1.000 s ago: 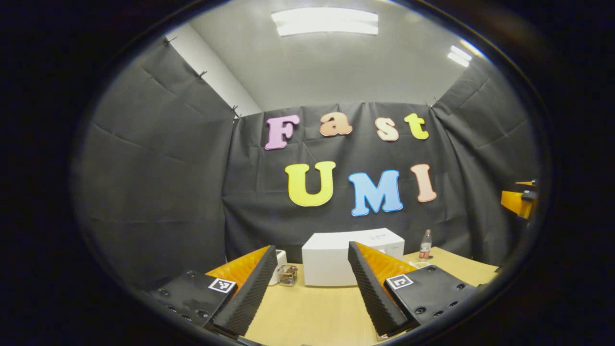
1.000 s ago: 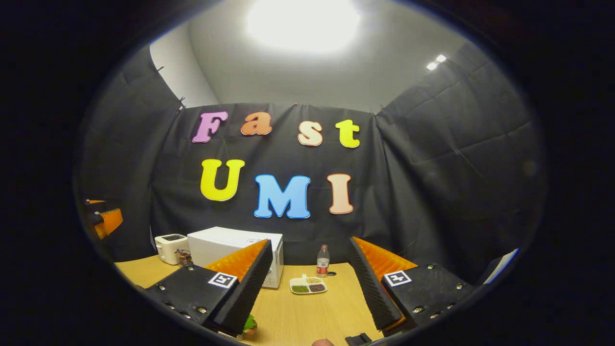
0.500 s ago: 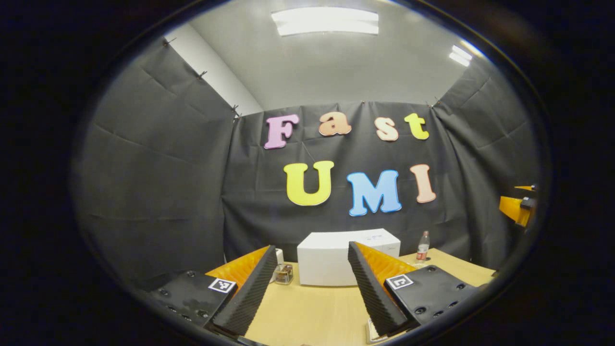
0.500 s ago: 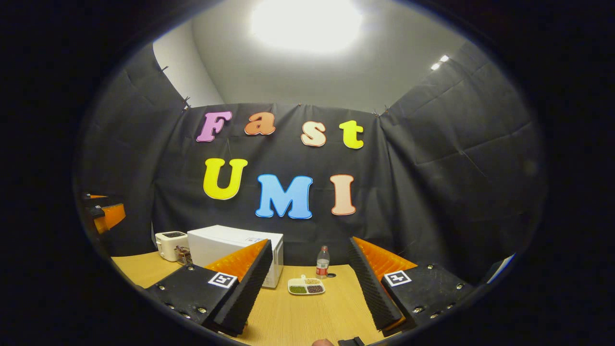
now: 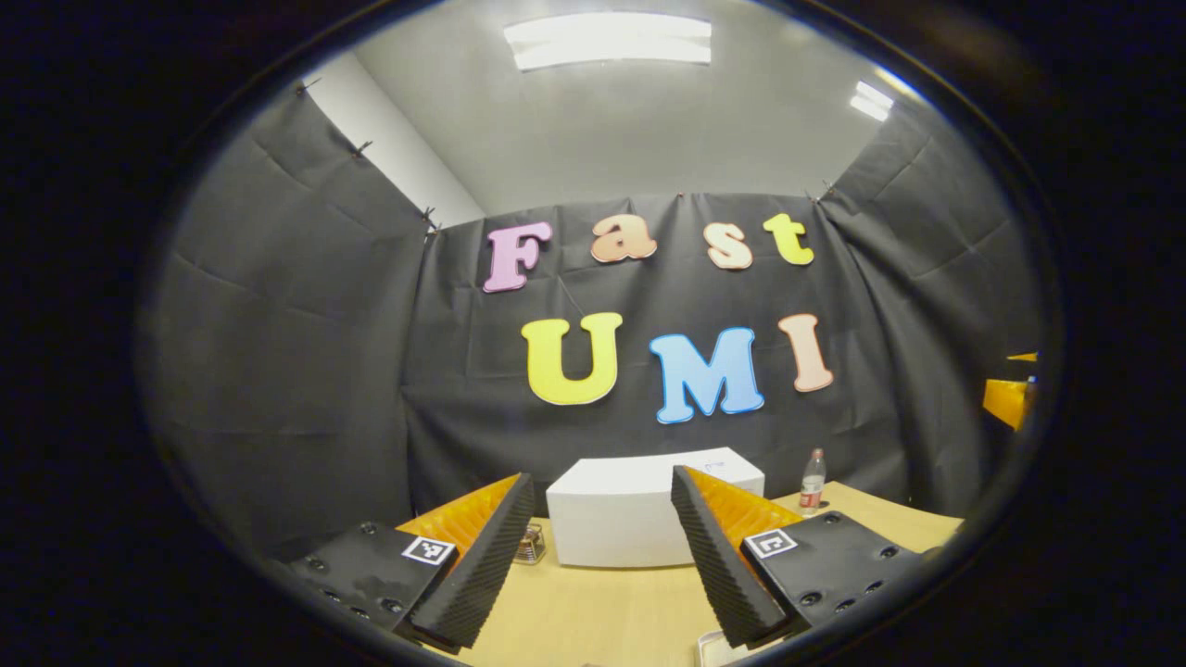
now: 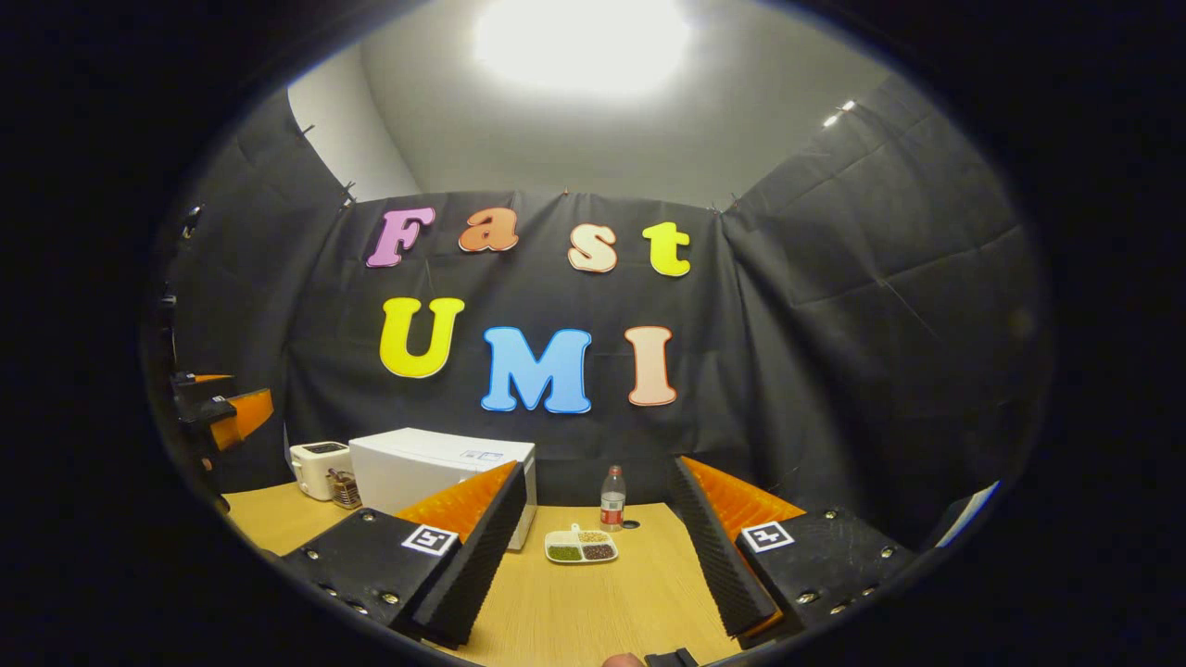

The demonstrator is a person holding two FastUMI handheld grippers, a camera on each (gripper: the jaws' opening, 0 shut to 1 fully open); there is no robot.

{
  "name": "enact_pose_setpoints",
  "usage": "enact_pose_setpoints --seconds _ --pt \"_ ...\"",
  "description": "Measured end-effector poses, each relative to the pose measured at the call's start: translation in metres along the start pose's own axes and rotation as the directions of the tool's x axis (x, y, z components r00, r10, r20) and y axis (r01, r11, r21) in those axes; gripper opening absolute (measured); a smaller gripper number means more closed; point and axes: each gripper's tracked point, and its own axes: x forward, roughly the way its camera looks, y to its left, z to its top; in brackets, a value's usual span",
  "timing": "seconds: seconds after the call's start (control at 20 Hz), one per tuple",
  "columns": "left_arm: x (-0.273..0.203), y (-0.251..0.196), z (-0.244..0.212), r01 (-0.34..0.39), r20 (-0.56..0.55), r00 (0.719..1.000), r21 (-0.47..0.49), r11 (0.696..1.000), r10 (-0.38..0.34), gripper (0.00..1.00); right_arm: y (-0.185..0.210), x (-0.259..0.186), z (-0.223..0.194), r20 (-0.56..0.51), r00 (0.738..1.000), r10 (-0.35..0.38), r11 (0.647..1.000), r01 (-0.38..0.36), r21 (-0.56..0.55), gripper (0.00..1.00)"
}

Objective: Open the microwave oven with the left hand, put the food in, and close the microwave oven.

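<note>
The white microwave (image 5: 639, 519) stands shut at the back of the wooden table (image 5: 593, 621), seen straight ahead between my left gripper's fingers. My left gripper (image 5: 602, 574) is open, holds nothing and is well short of the microwave. In the right gripper view the microwave (image 6: 435, 468) is at the left, behind one finger (image 6: 473, 547). A white divided dish (image 6: 581, 547) of green and brown food lies on the table ahead of my open, empty right gripper (image 6: 593, 574). The left gripper (image 6: 227, 417) appears at that view's far left edge.
A white toaster (image 6: 315, 468) and a small jar (image 6: 345, 489) stand left of the microwave. A clear bottle with a red label (image 6: 611, 498) stands behind the dish. Black cloth walls close the booth on three sides. The right gripper (image 5: 1008, 400) peeks in at the left gripper view's far right.
The left gripper view has swung slightly right, so the microwave now sits more centred between its fingers. The right gripper view shifted only a little. Both grippers stay open.
</note>
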Motion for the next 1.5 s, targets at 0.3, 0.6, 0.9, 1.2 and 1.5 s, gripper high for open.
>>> enact_pose_setpoints --seconds 0.3,0.6,0.9,1.2,1.5 --pt "0.079 -0.033 -0.027 0.105 0.010 0.994 -0.023 0.994 -0.104 0.93 -0.003 0.014 0.006 0.012 0.994 -0.107 0.994 0.107 -0.017 0.95" --pt "0.146 -0.074 -0.067 0.189 -0.024 0.982 -0.037 0.981 -0.190 0.96 -0.015 0.019 0.001 -0.001 0.975 -0.221 0.974 0.220 -0.049 0.95" --pt "0.195 -0.119 -0.112 0.276 -0.069 0.957 -0.068 0.959 -0.281 0.93 -0.023 0.025 0.000 -0.014 0.948 -0.318 0.945 0.316 -0.080 0.95" --pt "0.240 -0.162 -0.163 0.335 -0.128 0.930 -0.080 0.939 -0.343 0.93 -0.030 0.021 -0.010 -0.059 0.916 -0.397 0.911 0.385 -0.150 0.95" --pt "0.271 -0.197 -0.223 0.361 -0.224 0.900 -0.100 0.927 -0.374 0.98 -0.036 0.011 -0.010 -0.075 0.885 -0.459 0.876 0.436 -0.208 0.95"
